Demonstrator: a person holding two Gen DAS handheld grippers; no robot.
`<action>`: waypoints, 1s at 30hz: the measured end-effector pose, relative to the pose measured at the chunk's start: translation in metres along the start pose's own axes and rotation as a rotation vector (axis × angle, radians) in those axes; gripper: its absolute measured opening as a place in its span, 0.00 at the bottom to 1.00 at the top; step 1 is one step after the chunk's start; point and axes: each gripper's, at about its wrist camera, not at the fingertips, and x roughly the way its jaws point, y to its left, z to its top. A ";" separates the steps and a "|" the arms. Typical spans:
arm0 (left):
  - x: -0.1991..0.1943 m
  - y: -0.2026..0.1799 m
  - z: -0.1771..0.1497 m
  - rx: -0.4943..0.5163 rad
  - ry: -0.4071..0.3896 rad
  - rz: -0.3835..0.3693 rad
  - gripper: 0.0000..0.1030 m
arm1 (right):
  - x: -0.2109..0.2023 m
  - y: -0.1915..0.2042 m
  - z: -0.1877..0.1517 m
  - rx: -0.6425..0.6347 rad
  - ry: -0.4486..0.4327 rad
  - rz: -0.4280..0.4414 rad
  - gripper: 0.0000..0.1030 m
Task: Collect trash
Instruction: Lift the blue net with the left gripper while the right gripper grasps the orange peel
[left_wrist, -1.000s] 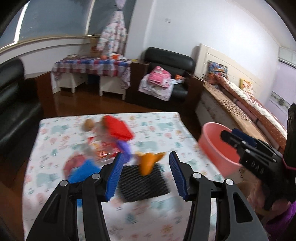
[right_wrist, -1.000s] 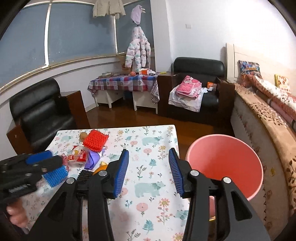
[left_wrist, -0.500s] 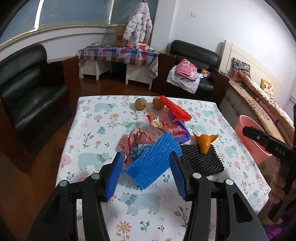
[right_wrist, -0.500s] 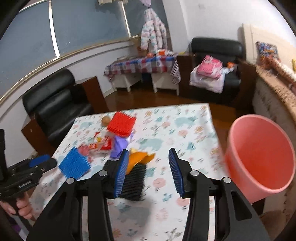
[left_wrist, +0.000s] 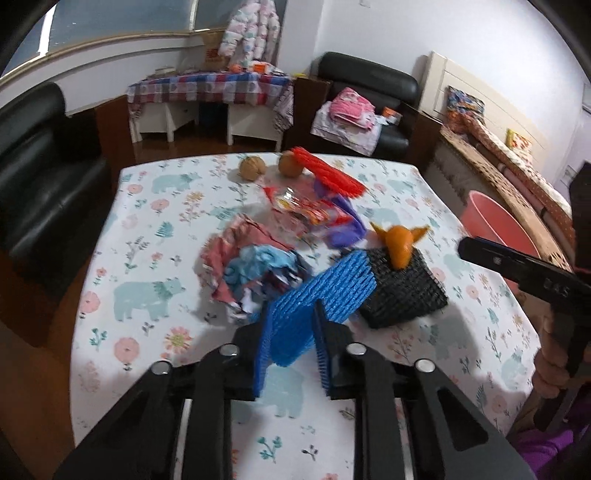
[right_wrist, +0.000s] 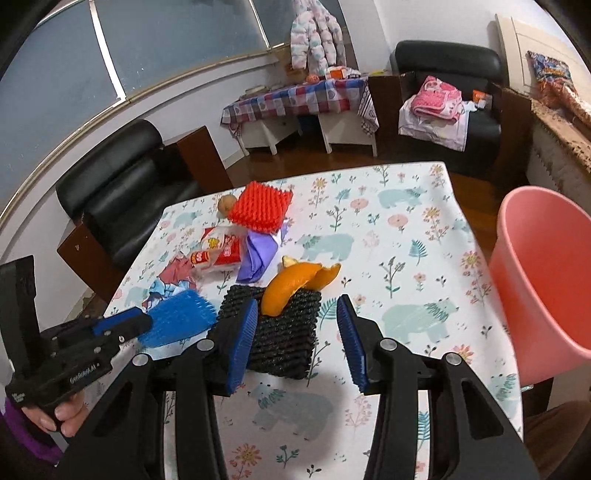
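My left gripper (left_wrist: 290, 354) is shut on a blue foam net (left_wrist: 325, 291) at the near part of the table; the same net shows in the right wrist view (right_wrist: 181, 321). My right gripper (right_wrist: 297, 343) is open just in front of a black foam net (right_wrist: 284, 332) with an orange peel (right_wrist: 295, 282) lying on its far edge. Beyond lie crumpled paper (left_wrist: 255, 266), a red snack wrapper (right_wrist: 221, 251), a purple wrapper (right_wrist: 258, 254) and a red foam net (right_wrist: 262, 212). A pink bin (right_wrist: 546, 273) stands off the table's right side.
Two round brown fruits (left_wrist: 253, 168) sit at the table's far side. The floral tablecloth (right_wrist: 399, 229) covers the table. Black armchairs (right_wrist: 114, 192) stand left and behind, a checked side table (right_wrist: 295, 99) at the back, and a bed (left_wrist: 509, 147) at the right.
My left gripper has closed on the blue foam net. My right gripper has swung left from the pink bin and come down close to the black net.
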 end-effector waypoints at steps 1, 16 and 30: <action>0.001 -0.002 -0.001 0.008 0.004 -0.013 0.08 | 0.001 0.000 0.000 0.000 0.005 0.003 0.44; -0.023 -0.013 0.000 0.065 -0.053 -0.117 0.52 | 0.017 0.004 0.002 0.031 0.053 0.069 0.44; 0.013 -0.025 -0.016 0.137 0.070 -0.083 0.52 | 0.047 0.008 0.013 0.090 0.114 0.119 0.44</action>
